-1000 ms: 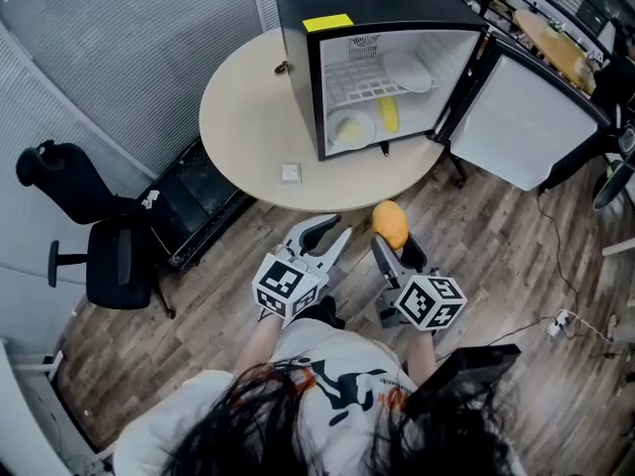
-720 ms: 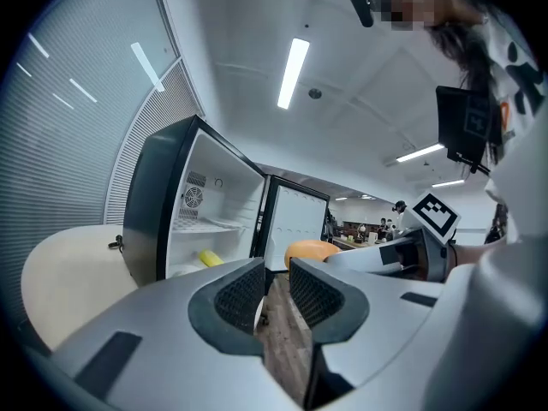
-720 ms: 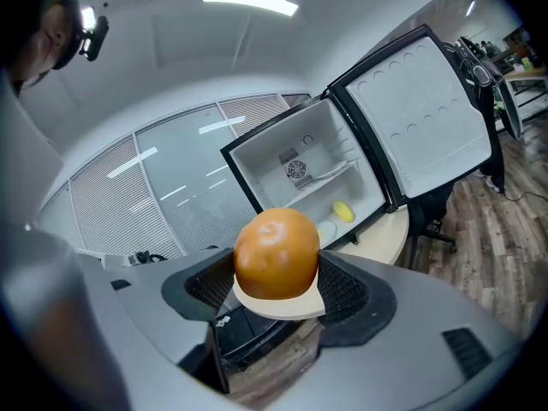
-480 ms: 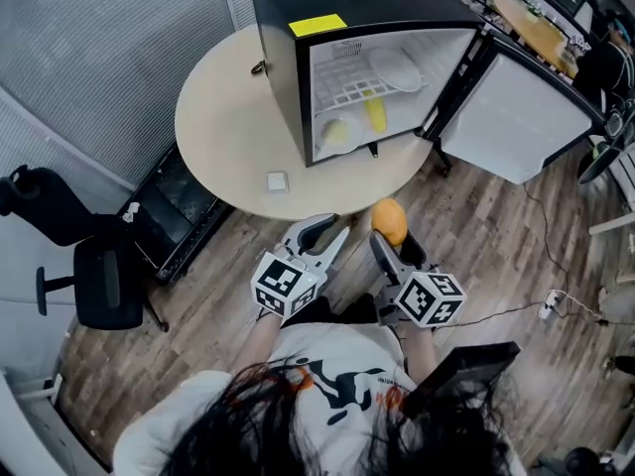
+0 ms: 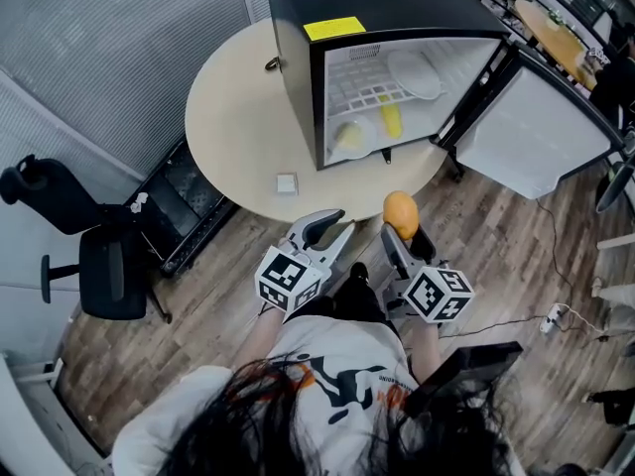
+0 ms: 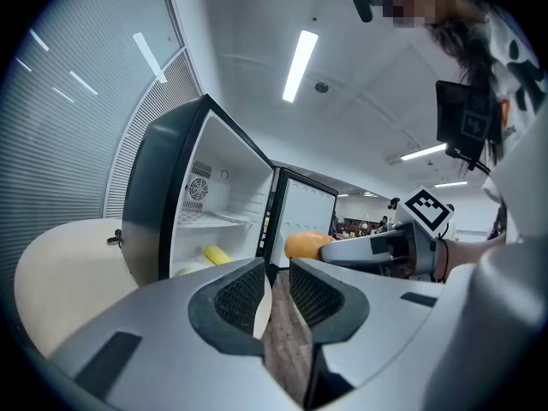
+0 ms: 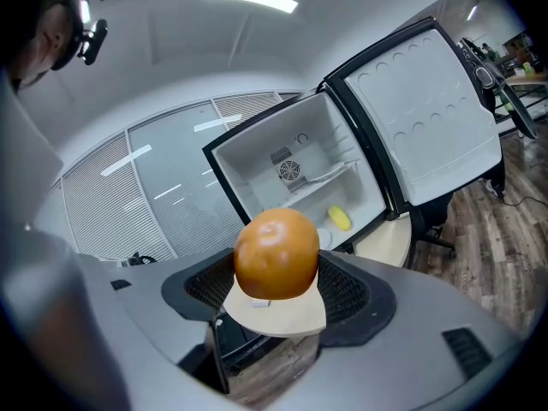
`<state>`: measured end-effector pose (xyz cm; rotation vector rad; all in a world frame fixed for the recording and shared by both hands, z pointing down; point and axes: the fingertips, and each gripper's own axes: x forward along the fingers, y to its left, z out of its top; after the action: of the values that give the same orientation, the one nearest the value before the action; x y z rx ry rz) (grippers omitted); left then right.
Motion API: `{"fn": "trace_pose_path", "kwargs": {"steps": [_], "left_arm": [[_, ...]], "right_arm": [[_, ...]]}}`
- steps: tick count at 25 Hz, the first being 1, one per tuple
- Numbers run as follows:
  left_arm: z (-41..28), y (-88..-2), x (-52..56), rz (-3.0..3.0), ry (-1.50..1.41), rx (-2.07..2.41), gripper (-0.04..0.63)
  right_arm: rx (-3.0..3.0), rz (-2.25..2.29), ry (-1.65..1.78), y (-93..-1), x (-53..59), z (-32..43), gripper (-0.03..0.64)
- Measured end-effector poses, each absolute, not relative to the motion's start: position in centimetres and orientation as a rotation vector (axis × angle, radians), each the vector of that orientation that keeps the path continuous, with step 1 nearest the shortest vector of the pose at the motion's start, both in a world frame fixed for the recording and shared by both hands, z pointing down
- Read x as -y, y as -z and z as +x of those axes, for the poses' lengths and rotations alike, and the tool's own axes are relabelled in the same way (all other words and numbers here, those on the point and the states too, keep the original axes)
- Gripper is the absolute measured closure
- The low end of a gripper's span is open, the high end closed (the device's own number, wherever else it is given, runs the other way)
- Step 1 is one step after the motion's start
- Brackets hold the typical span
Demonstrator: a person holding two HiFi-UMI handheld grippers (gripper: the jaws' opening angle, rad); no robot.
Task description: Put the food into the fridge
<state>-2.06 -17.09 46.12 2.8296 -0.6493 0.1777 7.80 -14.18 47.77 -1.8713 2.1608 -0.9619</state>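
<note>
Office, open-plan. Black swivel office chair [image 5: 94, 256] beside slatted blinds [image 5: 109, 38] on a glass partition; long ceiling strip lights [image 6: 298, 54]; round meeting table [image 5: 233, 127] carrying a mini fridge [image 5: 377, 8]; wood-plank floor [image 5: 516, 266] with loose cable [image 5: 551, 317]; cluttered desks [image 5: 556, 33] behind.

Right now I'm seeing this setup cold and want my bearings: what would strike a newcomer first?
The orange clamped in the right gripper, held over the wood floor just short of the round table. Beyond it, the black mini fridge stands on that table with its door swung wide, a yellow fruit on its lower level.
</note>
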Motion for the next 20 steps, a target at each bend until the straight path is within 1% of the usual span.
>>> {"fn": "trace_pose_path", "kwargs": {"steps": [20], "left_arm": [[6.6,-46.2,24.1,2.815,-0.178,0.638,0.502]], "right_arm": [[-2.240,-1.848,0.938,-47.3,23.4,16.8,0.302]]}}
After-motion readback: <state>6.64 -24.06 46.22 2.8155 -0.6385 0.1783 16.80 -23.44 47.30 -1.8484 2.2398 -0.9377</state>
